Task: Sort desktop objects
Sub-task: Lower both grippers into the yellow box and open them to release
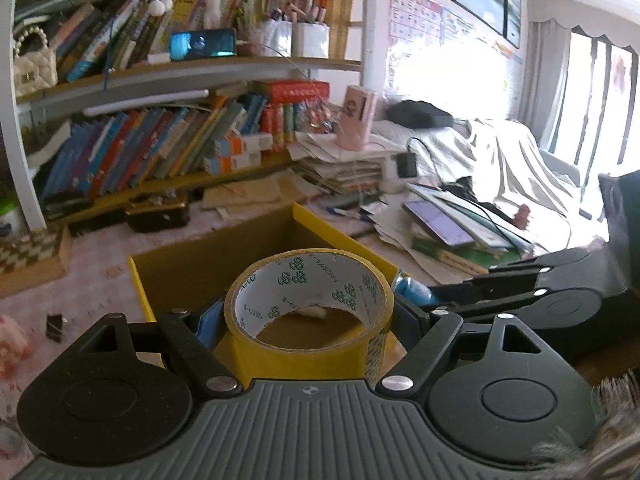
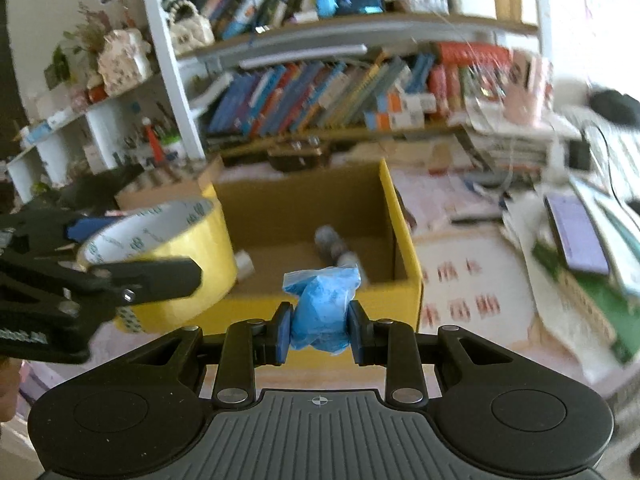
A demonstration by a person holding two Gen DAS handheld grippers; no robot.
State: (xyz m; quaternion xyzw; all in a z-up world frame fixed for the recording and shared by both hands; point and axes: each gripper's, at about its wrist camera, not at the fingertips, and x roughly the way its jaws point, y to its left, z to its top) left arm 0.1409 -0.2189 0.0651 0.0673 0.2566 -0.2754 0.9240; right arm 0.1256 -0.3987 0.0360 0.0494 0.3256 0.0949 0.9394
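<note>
Clutter rings the pink-patterned worktop (image 2: 460, 264): bookshelves (image 1: 168, 148) behind, paper stacks (image 1: 344, 168) and a tablet (image 2: 576, 232) to the right. An open yellow box (image 2: 400, 216) sits mid-worktop with a small bottle (image 2: 334, 246) lying inside. Left tongs (image 1: 308, 320) are spread wide around a roll of yellow tape (image 1: 308, 320), pinching it just over the box's near rim. Right tongs (image 2: 320, 330) are nearly pressed together on a crumpled blue bag (image 2: 320, 308), held before the box's near wall. Both loads hang close beside each other; bare worktop lies right of the box.
</note>
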